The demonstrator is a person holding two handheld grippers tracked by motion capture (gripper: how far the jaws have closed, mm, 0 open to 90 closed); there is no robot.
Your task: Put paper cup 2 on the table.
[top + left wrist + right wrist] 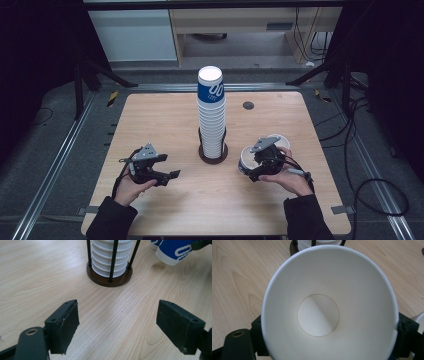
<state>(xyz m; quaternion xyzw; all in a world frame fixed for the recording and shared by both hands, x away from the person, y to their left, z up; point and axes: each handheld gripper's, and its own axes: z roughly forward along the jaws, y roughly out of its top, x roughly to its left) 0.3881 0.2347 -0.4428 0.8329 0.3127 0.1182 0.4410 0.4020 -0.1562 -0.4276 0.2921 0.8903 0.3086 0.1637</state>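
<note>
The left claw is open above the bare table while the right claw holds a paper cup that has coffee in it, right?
Not quite: the paper cup in the right claw is empty, its white bottom bare in the right gripper view. The left claw is indeed open above the bare table.

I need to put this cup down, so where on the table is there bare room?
Bare wood lies between the left gripper and the cup holder, and across the table's far-left part. The near edge between both hands is free too. It is crowded on the right: the right gripper holds a cup with another cup beside it.
</note>
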